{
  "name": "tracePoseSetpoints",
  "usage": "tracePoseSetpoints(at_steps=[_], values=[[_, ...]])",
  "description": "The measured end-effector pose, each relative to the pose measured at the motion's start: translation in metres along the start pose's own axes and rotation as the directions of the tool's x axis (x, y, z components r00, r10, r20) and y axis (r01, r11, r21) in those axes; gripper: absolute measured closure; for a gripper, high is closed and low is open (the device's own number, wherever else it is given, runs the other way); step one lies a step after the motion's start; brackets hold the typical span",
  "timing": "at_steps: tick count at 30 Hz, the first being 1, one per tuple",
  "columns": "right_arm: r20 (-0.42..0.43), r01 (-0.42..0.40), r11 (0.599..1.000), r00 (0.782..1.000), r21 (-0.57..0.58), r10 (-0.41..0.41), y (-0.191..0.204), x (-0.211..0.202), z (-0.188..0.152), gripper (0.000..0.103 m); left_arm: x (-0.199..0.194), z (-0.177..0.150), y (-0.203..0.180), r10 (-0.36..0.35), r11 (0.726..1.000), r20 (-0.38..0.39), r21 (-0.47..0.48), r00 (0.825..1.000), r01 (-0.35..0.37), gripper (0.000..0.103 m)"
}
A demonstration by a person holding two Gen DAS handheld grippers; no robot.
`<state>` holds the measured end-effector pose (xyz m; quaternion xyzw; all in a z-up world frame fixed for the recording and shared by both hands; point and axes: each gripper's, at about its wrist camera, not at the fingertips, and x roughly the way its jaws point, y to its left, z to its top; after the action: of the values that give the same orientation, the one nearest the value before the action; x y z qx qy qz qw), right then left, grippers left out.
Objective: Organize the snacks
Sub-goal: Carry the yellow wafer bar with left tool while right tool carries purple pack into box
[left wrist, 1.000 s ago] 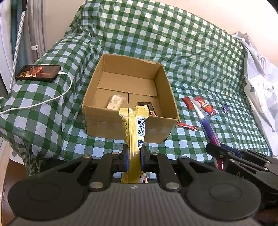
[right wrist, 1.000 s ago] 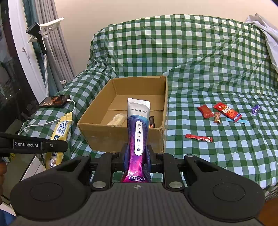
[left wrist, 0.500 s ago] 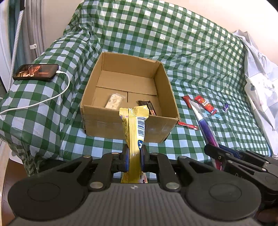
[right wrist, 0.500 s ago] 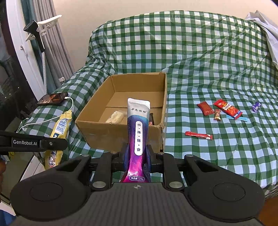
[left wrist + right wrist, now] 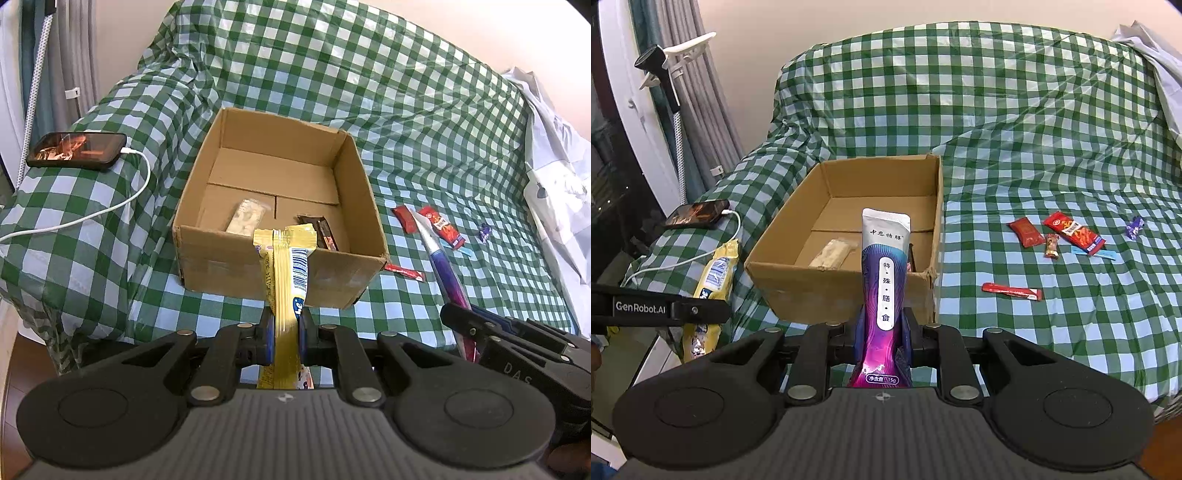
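Both loaded: my left hand-held gripper (image 5: pixel 282 341) pinches the yellow packet (image 5: pixel 286 280), right hand-held gripper (image 5: pixel 882 339) pinches the purple pouch (image 5: pixel 884 291). Next, I'd carry both toward 12 o'clock over the cardboard box (image 5: pixel 273 275) and let go.

Home living room: checked-cloth-covered sofa (image 5: pixel 1015 122), curtains (image 5: pixel 690 92) (phone (image 5: pixel 75 150) charging on armrest).

Black tool (image 5: pixel 286 338) with silver screws; other tool (image 5: pixel 882 334) marked GenRobot.AI
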<state>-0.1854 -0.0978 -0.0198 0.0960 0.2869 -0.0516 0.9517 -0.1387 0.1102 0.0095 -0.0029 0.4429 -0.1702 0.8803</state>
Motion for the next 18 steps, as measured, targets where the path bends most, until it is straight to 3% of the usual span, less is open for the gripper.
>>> tracePoseSetpoints(at_steps=[18], values=[[-0.006,-0.002,1.000,1.000,-0.006,0.002,0.003,0.028,0.026,0.082,0.025,0.049,0.011,0.046,0.998,0.038,-0.039,0.998,-0.044,0.090]])
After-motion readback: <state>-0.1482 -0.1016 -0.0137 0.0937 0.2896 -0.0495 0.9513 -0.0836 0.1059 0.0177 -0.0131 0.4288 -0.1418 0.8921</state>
